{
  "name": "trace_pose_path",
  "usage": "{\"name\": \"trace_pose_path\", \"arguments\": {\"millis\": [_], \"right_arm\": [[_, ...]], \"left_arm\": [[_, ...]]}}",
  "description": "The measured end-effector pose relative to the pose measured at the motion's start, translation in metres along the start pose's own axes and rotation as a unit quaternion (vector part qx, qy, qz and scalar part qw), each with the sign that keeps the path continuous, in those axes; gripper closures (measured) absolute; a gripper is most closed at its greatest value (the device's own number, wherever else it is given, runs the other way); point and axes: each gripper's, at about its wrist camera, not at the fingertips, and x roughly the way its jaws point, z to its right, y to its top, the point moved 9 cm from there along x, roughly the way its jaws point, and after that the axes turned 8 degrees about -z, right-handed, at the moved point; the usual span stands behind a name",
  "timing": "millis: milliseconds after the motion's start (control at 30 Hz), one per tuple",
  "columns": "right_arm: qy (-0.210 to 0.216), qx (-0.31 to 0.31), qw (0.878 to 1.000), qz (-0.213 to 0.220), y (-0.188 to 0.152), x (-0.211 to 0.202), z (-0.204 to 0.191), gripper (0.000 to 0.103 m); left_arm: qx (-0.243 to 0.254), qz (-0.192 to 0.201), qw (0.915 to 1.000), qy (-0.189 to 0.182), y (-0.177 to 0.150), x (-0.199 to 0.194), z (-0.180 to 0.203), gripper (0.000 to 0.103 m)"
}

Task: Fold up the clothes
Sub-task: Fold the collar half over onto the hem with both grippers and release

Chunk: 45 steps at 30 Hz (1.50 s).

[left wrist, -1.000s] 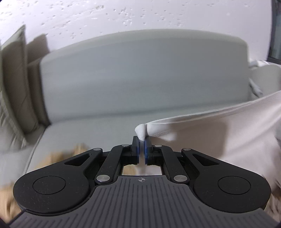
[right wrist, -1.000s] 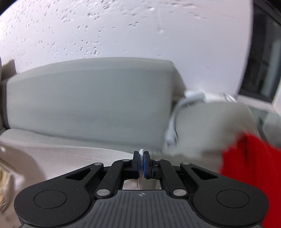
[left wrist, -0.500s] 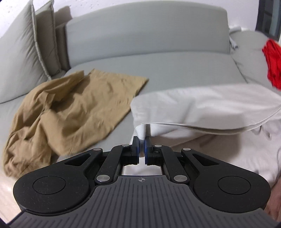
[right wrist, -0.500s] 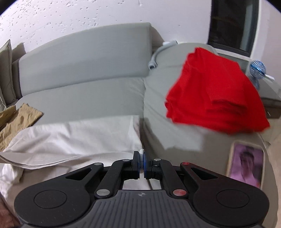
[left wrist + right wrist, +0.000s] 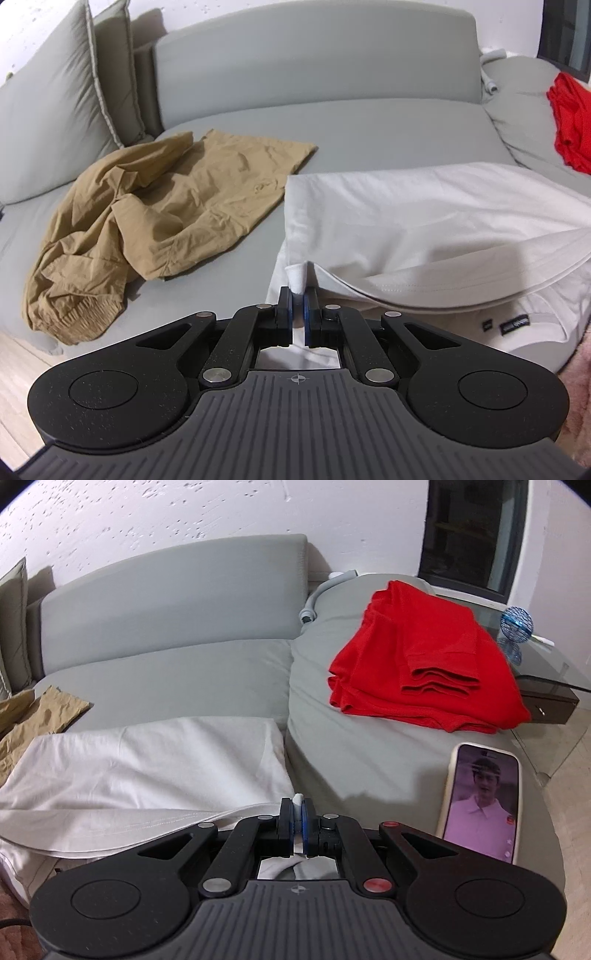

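on the grey sofa (image 5: 369, 122) a white shirt (image 5: 424, 206) lies spread across the seat near the front edge, its near hem lifted and doubled over the rest. left gripper (image 5: 298, 295) has its jaws narrow, pinching a small tuft of the shirt's left corner; a slim gap shows lower down between the pads. right gripper (image 5: 297, 806) is clamped tight on the shirt's right corner, a bit of white cloth poking up between the fingers. hem hangs slack between the two grippers, a black label (image 5: 514, 325) visible on the layer under it. tan pants (image 5: 147, 206) lie crumpled on the seat left of the shirt, close to it but whether touching can't tell. grey cushions (image 5: 66, 99) lean at the left end. folded red stack (image 5: 424, 661) sits on the right sofa section, well apart from the shirt. phone (image 5: 482, 806) with lit screen lies on the same section near the right gripper. blue wire ball (image 5: 517, 622) on a glass side table (image 5: 546, 664) beyond. no bins or baskets seen.
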Motion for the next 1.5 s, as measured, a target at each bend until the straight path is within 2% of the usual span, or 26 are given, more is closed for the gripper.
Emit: {"name": "trace_pose_path", "arguments": {"millis": [100, 167, 200, 233, 267, 300, 333, 367, 467, 567, 633, 733, 800, 933, 1067, 1133, 1167, 1200, 1233, 1300, 1367, 1400, 1500], "right_arm": [[-0.002, -0.014, 1.0, -0.025, -0.009, 0.004, -0.001, 0.099], [0.001, -0.04, 0.997, -0.07, -0.019, 0.013, -0.007, 0.098], [-0.002, -0.045, 0.996, -0.078, -0.021, 0.013, -0.007, 0.098], [-0.005, -0.05, 0.995, -0.087, -0.023, 0.013, -0.008, 0.096], [-0.005, -0.049, 0.995, -0.091, -0.024, 0.011, -0.008, 0.088], [-0.002, -0.042, 0.995, -0.092, -0.023, 0.006, -0.007, 0.084], [0.003, -0.038, 0.995, -0.09, -0.021, 0.0, -0.006, 0.075], [0.009, -0.037, 0.996, -0.085, -0.019, -0.007, -0.007, 0.069], [0.034, -0.036, 0.996, -0.07, -0.014, -0.025, -0.014, 0.066], [0.08, -0.025, 0.994, -0.069, -0.015, -0.021, -0.04, 0.063], [0.11, -0.017, 0.991, -0.073, -0.016, -0.014, -0.061, 0.063], [0.139, -0.003, 0.986, -0.089, -0.025, 0.012, -0.095, 0.066], [0.137, -0.005, 0.986, -0.096, -0.03, 0.021, -0.104, 0.069], [0.118, -0.016, 0.987, -0.106, -0.042, 0.032, -0.113, 0.071], [0.099, -0.027, 0.988, -0.115, -0.054, 0.044, -0.122, 0.069], [0.094, -0.032, 0.985, -0.144, -0.065, 0.041, -0.122, 0.062], [0.093, -0.026, 0.982, -0.163, -0.075, 0.037, -0.12, 0.062], [0.093, -0.019, 0.98, -0.177, -0.086, 0.032, -0.118, 0.062], [0.097, -0.014, 0.981, -0.169, -0.089, 0.027, -0.117, 0.062], [0.106, -0.003, 0.985, -0.136, -0.084, 0.017, -0.113, 0.062], [0.114, 0.011, 0.988, -0.107, -0.077, 0.01, -0.108, 0.062], [0.119, 0.024, 0.987, -0.101, -0.075, 0.009, -0.106, 0.062], [0.148, 0.095, 0.978, -0.112, -0.076, 0.019, -0.093, 0.062]], "left_arm": [[0.023, -0.029, 0.9993, 0.0, -0.009, 0.007, 0.004, 0.097], [0.052, -0.074, 0.9958, 0.016, -0.018, 0.021, 0.009, 0.084], [0.055, -0.083, 0.9947, 0.026, -0.021, 0.023, 0.009, 0.081], [0.058, -0.084, 0.9943, 0.034, -0.022, 0.022, 0.009, 0.078], [0.058, -0.076, 0.9947, 0.037, -0.022, 0.016, 0.01, 0.067], [0.058, -0.07, 0.9952, 0.037, -0.022, 0.011, 0.01, 0.061], [0.056, -0.066, 0.9957, 0.032, -0.022, 0.007, 0.011, 0.057], [0.054, -0.061, 0.9963, 0.026, -0.022, 0.0, 0.011, 0.057], [0.038, -0.028, 0.9989, 0.0, -0.02, -0.022, 0.014, 0.057], [0.018, 0.012, 0.9977, -0.065, -0.014, -0.035, 0.031, 0.057], [0.025, 0.029, 0.9948, -0.095, -0.01, -0.031, 0.05, 0.058], [0.04, 0.042, 0.9927, -0.106, -0.002, -0.016, 0.076, 0.063], [0.031, 0.049, 0.9921, -0.112, 0.006, -0.001, 0.093, 0.065], [0.014, 0.021, 0.9924, -0.12, 0.005, 0.022, 0.111, 0.068], [0.066, -0.035, 0.9904, -0.116, -0.024, 0.028, 0.12, 0.075], [0.088, -0.056, 0.987, -0.122, -0.045, 0.025, 0.121, 0.074], [0.096, -0.061, 0.9857, -0.124, -0.053, 0.024, 0.122, 0.074], [0.095, -0.063, 0.9847, -0.132, -0.057, 0.021, 0.121, 0.074], [0.083, -0.059, 0.9843, -0.144, -0.056, 0.018, 0.119, 0.074], [0.063, -0.04, 0.9847, -0.158, -0.051, 0.011, 0.114, 0.069], [0.042, -0.009, 0.9859, -0.162, -0.045, 0.003, 0.106, 0.058], [0.036, 0.0, 0.9858, -0.164, -0.043, 0.001, 0.103, 0.058], [0.021, 0.007, 0.9828, -0.183, -0.042, -0.001, 0.1, 0.058]]}}
